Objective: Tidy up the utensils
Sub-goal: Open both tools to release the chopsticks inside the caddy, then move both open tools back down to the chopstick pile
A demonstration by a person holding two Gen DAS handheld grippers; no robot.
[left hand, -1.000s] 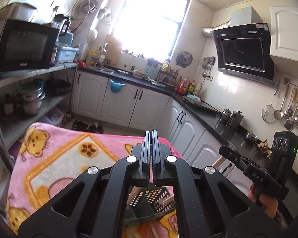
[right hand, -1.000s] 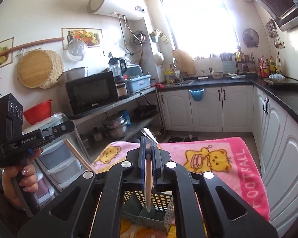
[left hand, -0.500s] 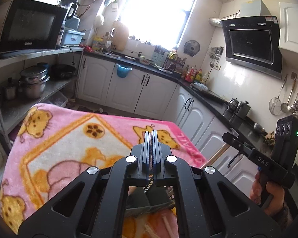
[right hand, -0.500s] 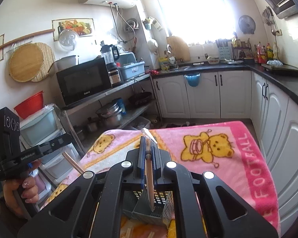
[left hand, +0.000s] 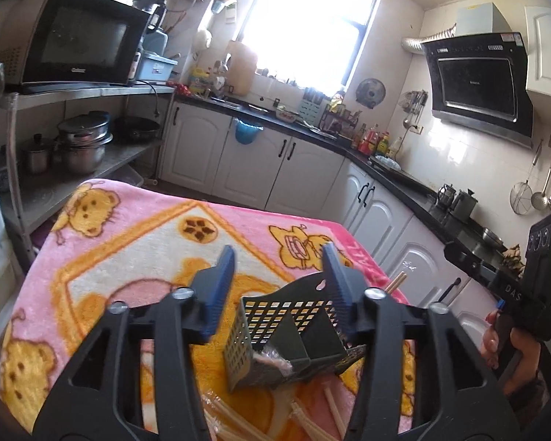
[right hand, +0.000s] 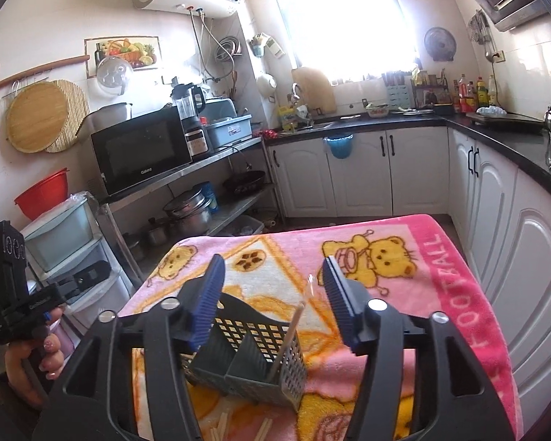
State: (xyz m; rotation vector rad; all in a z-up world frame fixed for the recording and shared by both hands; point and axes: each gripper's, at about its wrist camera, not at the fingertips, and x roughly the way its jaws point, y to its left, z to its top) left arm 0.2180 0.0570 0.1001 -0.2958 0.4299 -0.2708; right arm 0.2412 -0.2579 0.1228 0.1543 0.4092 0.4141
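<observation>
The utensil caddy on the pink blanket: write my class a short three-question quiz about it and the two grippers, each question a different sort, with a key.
1. True or false: the right gripper is clamped on a chopstick.
2. Multiple choice: the wooden chopstick in the right wrist view is
A. lying flat on the blanket
B. standing tilted inside the dark slotted caddy
C. held between the pads
3. Fill in: loose chopsticks lie on the pink ____ in front of the caddy.

Key
1. False: its jaws are opening and nothing touches the pads.
2. B
3. blanket
</observation>
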